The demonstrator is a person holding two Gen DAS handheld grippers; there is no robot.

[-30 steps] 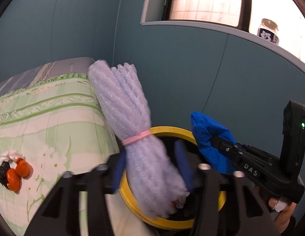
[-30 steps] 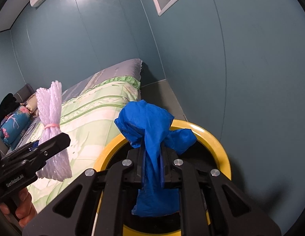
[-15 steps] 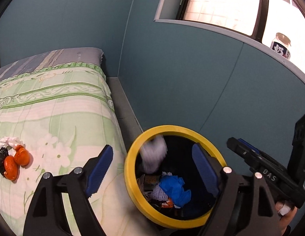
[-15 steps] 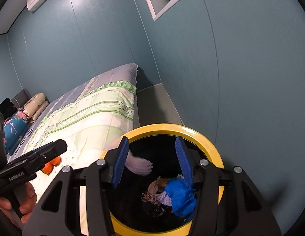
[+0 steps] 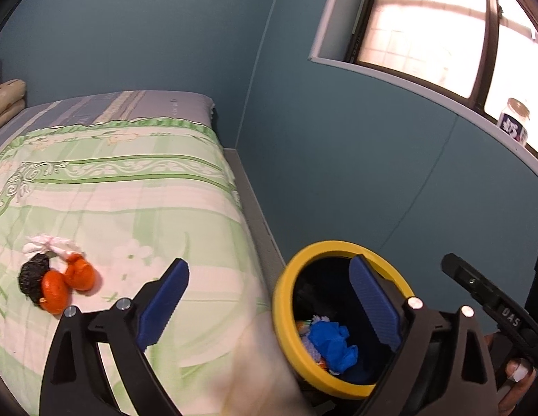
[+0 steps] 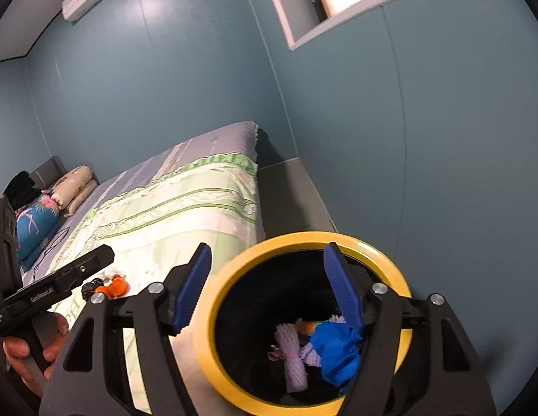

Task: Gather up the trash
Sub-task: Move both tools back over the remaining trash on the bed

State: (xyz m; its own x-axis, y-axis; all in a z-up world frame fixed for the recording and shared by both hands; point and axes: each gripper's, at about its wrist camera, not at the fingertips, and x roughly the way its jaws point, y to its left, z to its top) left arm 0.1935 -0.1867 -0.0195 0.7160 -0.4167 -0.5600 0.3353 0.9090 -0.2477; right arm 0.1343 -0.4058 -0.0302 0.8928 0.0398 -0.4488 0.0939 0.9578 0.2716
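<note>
A black bin with a yellow rim (image 5: pixel 286 329) (image 6: pixel 303 239) stands beside the bed. Inside it lie a crumpled blue glove (image 5: pixel 333 345) (image 6: pixel 338 350) and a pale purple foam net bundle (image 6: pixel 293 357). My left gripper (image 5: pixel 269 305) is open and empty, above the bed's edge and the bin. My right gripper (image 6: pixel 269 287) is open and empty, right over the bin. On the bed lie two orange peels (image 5: pixel 66 282) (image 6: pixel 114 286), a black clump (image 5: pixel 31 274) and white tissue (image 5: pixel 48 244).
The bed with a green floral cover (image 5: pixel 130 190) (image 6: pixel 171 215) fills the left. A narrow grey floor strip (image 5: pixel 255 208) runs between bed and blue wall. Pillows (image 6: pixel 73 187) lie at the bed's far end. A jar (image 5: pixel 515 121) stands on the window sill.
Both grippers opened. The foam net bundle and the blue glove dropped into the bin. Both grippers then rose and shifted left toward the bed.
</note>
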